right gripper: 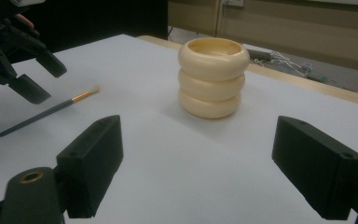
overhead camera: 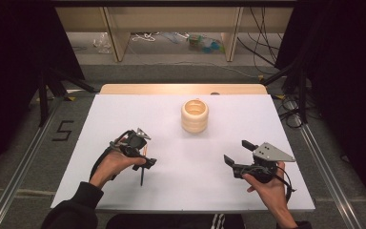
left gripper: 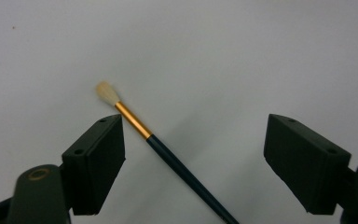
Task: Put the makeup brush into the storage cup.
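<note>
**High view: paintbrush under our left gripper, ribbed pot at mid-worktop**

High view first: we see a flat, matte white worktop [overhead camera: 181, 191] with a pale wooden strip along its far edge. Near the middle stands a cream-coloured pot [overhead camera: 195, 116], shaped like three rounded rings stacked one on another, smooth and slightly glossy. From the right gripper view its mouth is open and upright, the inside wall a warmer tan; what lies at the bottom we cannot tell.

Our left gripper [overhead camera: 144, 162] hangs over the near left part of the worktop, pointing down at a paintbrush [overhead camera: 142, 177]. In the left gripper view the paintbrush [left gripper: 168, 151] lies flat on the white surface between the two black, blocky jaws, closer to the one at the left of that view. It has a soft, off-white bristle tip, a shiny gold metal ferrule and a slim, dark blue-green handle that tapers toward the lower edge. The jaws stand wide apart and neither pad presses on the brush.

Our right gripper [overhead camera: 236, 151] sits at the near right, held in the hand, with a grey three-cornered plate on top. Its jaws are spread wide with nothing between them, aimed toward the pot, which stands well apart from it. The paintbrush lies well to the left of the pot.
</note>
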Demonstrator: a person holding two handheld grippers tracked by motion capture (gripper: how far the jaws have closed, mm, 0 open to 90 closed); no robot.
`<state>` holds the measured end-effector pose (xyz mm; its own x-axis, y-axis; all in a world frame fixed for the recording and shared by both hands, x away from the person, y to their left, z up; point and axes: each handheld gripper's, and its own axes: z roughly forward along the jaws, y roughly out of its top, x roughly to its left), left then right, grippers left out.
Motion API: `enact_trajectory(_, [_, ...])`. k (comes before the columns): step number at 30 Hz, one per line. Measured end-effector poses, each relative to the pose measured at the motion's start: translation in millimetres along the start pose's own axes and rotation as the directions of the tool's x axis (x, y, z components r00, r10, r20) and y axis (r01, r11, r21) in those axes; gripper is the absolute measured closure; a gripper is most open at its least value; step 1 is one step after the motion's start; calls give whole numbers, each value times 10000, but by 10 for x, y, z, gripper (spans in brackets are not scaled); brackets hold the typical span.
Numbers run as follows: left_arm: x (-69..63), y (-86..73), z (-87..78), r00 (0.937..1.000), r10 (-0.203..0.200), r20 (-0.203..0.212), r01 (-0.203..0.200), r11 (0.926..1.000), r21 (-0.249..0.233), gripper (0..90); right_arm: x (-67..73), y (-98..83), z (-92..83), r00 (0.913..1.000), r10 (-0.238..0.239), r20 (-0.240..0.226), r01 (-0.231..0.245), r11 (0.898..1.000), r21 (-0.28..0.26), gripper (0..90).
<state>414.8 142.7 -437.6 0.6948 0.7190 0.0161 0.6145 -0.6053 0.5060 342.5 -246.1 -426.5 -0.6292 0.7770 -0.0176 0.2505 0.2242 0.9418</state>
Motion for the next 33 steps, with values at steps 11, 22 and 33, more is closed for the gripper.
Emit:
enact_trajectory(11, [119,76,108,9991,-367,198,341,9923,1193,250,-4,-10,16,9999,-166,-28,166,9999,-15,175])
enact_trajectory(22, [154,119,174,9982,-559,198,516,9835,1732,271,-3,-14,23,9997,-230,18,230,9997,16,177])
enact_trajectory(33, [193,126,227,9984,-565,97,526,9709,2335,341,3,-14,16,9996,-270,27,269,9995,141,180])
